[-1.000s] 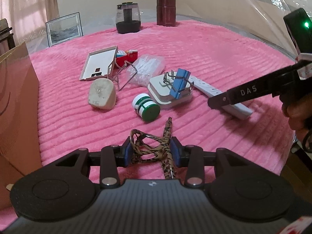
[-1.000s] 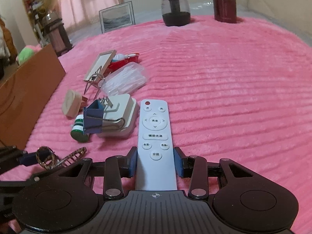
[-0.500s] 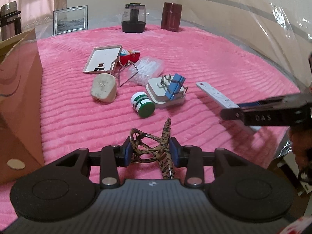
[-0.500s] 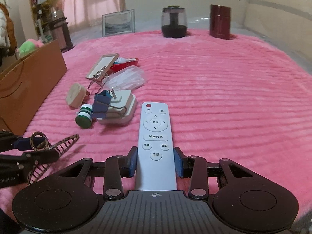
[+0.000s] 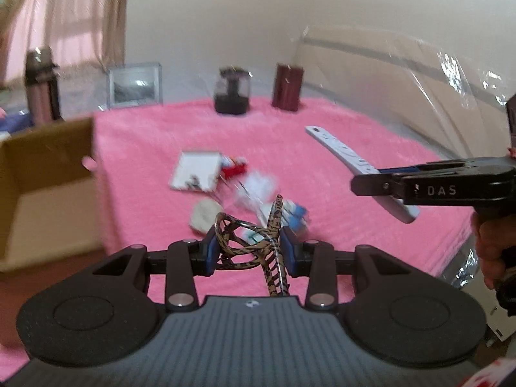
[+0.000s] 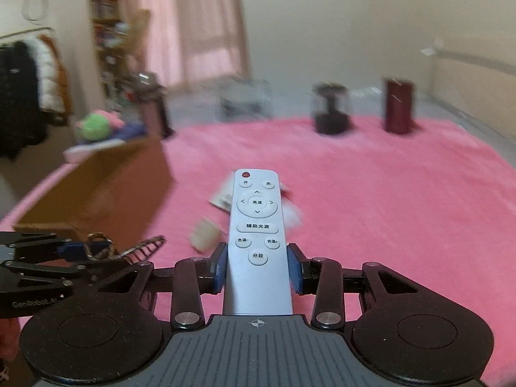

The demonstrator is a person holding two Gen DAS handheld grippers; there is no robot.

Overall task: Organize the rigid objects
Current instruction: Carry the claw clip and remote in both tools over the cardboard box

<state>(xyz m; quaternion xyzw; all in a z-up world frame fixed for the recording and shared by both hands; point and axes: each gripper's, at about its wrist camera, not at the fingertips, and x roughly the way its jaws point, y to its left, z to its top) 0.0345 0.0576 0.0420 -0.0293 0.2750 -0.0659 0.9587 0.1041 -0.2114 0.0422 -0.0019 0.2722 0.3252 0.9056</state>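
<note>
both loads are now lifted off the pink blanket: left gripper pinches the leopard-print hair claw, right gripper pinches the white remote. cardboard box sits at 9 o'clock, likely the drop target.

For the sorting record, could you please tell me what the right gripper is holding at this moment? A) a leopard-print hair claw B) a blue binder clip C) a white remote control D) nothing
C: the right gripper has its blue pads pressed on both sides of the white remote control, which sticks out forward above the pink blanket.
</note>
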